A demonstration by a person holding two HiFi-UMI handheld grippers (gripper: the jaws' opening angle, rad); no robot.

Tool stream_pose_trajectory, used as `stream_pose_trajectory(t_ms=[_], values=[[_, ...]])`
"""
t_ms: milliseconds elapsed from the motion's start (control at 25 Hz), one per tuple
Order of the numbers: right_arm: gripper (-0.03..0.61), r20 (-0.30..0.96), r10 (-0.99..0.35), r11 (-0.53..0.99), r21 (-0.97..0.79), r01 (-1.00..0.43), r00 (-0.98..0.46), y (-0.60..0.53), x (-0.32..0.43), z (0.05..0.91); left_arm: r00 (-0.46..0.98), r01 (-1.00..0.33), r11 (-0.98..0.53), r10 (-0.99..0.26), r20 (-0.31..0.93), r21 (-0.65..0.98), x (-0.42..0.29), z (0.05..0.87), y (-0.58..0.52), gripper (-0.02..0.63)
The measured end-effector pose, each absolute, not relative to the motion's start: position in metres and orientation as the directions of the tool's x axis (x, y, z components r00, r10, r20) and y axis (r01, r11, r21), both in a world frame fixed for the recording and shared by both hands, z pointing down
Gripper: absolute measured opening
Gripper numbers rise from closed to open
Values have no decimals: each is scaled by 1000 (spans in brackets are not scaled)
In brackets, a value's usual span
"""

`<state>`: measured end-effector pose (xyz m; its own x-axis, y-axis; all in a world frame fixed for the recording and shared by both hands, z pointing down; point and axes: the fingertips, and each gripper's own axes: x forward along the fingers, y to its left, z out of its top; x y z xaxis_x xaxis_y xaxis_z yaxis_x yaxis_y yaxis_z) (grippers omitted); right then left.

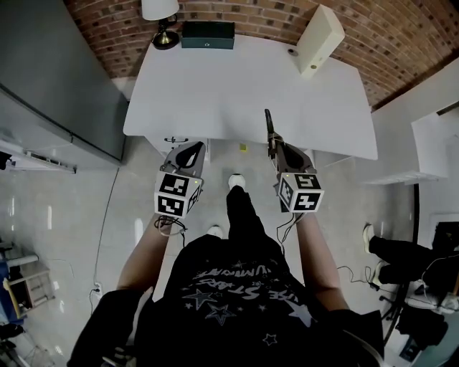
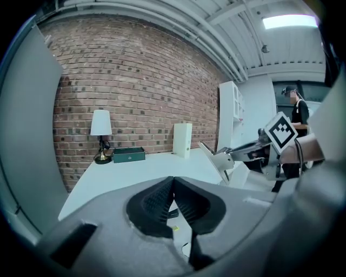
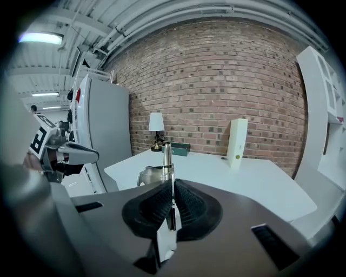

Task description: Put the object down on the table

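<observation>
White tabletop (image 1: 251,86) is lying ahead of right tool (image 1: 276,153) clamping a metal spatula (image 1: 268,125); left tool (image 1: 191,150) is hovering closed, empty

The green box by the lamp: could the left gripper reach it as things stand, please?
Probably, with a stretch: the left gripper is shut and empty, bare table lies between, though the green box sits at the far edge.

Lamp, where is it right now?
In the head view the lamp stands at the far left corner of the white table, against the brick wall, just left of the dark green box.
</observation>
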<state>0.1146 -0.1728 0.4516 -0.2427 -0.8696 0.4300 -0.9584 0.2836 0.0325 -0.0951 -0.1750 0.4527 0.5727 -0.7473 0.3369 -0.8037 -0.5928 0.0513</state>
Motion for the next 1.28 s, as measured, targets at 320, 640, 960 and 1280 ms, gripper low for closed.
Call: stream_pose_trajectory(t_ms=[320,640,960,1280], values=[[11,444,-851,398,193,-897,-282,-250,118,469,512,-840,-542,-782,355,18,-96,464,-237,20],[11,463,-830,528,477,-702,-310,-346,115,475,463,-862,-506,-801,380,-16,-81,465,-317,20],[11,506,-803,596,657,-462,-315,-431,106,508,407,-895,-446,-812,418,4,-82,470,-384,20],[11,544,-788,606,769,-206,-287,-480,101,549,375,-908,-418,-803,463,10,-77,491,-424,20]])
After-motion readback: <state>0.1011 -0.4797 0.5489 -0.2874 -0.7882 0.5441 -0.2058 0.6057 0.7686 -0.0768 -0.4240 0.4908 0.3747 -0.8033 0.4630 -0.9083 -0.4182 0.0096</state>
